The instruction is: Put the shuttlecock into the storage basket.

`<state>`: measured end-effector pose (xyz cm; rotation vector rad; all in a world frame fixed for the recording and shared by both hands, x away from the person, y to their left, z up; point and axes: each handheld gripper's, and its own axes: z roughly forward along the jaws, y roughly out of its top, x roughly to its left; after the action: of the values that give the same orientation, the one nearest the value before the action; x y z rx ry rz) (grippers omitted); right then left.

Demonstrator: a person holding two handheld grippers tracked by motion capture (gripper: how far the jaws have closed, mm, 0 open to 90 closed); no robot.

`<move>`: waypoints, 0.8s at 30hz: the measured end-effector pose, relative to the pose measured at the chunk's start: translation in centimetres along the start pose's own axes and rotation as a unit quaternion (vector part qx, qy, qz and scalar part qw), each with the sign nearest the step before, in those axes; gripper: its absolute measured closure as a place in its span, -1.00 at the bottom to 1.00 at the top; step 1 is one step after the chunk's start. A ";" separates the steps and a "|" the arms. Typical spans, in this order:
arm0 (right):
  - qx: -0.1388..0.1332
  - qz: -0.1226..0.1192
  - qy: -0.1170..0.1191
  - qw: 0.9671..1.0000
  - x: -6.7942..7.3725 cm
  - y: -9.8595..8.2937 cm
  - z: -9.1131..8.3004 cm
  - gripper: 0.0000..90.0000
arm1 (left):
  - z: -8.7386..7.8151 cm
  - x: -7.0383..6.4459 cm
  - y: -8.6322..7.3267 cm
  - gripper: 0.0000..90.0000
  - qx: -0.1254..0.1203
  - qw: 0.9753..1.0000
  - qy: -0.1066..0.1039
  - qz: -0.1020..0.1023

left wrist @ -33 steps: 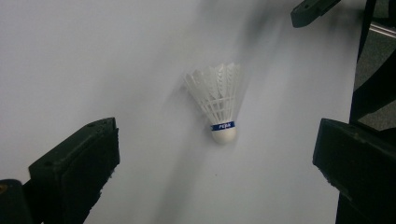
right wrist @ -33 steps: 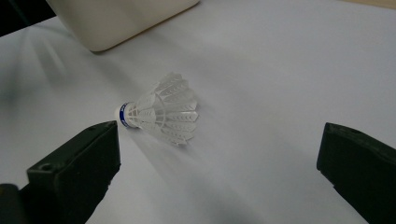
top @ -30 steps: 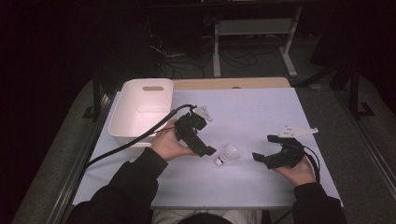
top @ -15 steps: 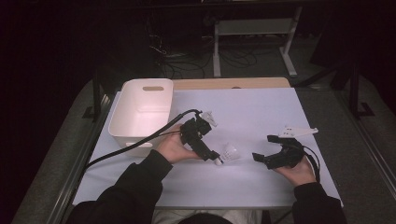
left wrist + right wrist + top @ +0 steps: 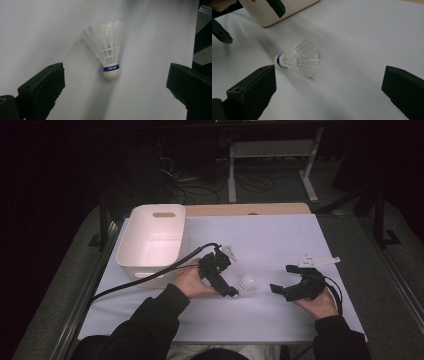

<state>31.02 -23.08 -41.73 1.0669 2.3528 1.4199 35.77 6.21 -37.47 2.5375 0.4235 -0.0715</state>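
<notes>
Your left gripper sits just beside the shuttlecock, which lies on its side on the white sheet of the bench, a little nearer the front edge than the back and roughly midway between the left and right edges. The jaws of that gripper are spread wide. In the left gripper view the shuttlecock lies between them and ahead of them, touching neither, with its rounded cork end toward the camera and its feathers fanning away. A blue band printed PEAK rings the cork.

Your right gripper is held in your right hand near the front right part of the bench, apart from the shuttlecock and pointing toward it. Its jaws are spread wide too, with nothing between them. In the right gripper view the shuttlecock lies on the sheet ahead, cork end toward the left jaw and feathers toward the right, clear of both. The black jaws of your left gripper show in the upper left of that view, in front of the tub.

The white tub stands at the back left of the bench, with a slot handle in its far wall. Your left hand is close to the tub's front right corner. A black cable trails from the left gripper across the front of the tub and off toward the left edge of the bench.
</notes>
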 end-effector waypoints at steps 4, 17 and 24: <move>0.000 -0.001 0.000 1.000 0.0 0.0 0.0 -1.00 | 0.8 0.1 -0.1 -0.96 0.004 1.000 -0.003 0.000; 0.002 -0.001 -0.001 1.000 -0.1 -0.1 -0.1 -1.00 | 2.0 0.1 -0.4 -0.96 0.006 1.000 -0.008 0.003; 0.002 -0.001 -0.001 1.000 -0.1 -0.1 -0.1 -1.00 | 2.6 0.3 -0.6 -0.96 0.008 1.000 -0.011 0.000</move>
<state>31.00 -23.25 -41.80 1.0662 2.3550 1.4146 35.94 5.33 -40.03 2.5498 0.4162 -0.1021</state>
